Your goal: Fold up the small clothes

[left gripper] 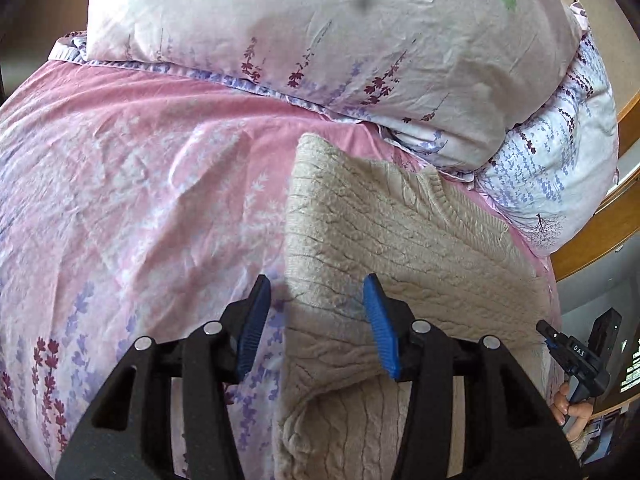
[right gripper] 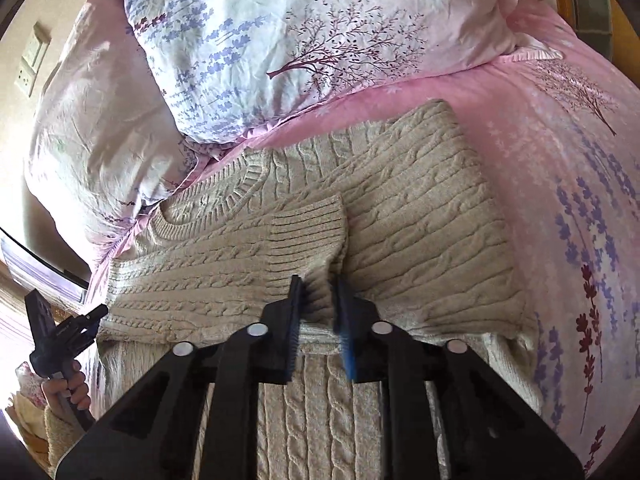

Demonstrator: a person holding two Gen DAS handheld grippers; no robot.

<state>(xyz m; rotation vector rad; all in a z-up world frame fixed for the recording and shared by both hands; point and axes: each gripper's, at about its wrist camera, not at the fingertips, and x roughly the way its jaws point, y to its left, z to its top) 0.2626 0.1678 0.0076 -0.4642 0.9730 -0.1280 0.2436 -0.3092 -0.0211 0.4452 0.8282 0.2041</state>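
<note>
A cream cable-knit sweater lies on the pink floral bed sheet, with one side folded in. My left gripper is open, its blue pads astride the sweater's left edge. In the right wrist view the sweater shows its ribbed neckline and a sleeve laid across the body. My right gripper is shut on the sleeve's ribbed cuff. The other gripper shows at the edge of each view, at right in the left wrist view and at left in the right wrist view.
Two floral pillows lie at the head of the bed, close behind the sweater. A wooden bed frame runs along the right. A wall socket is at the far left.
</note>
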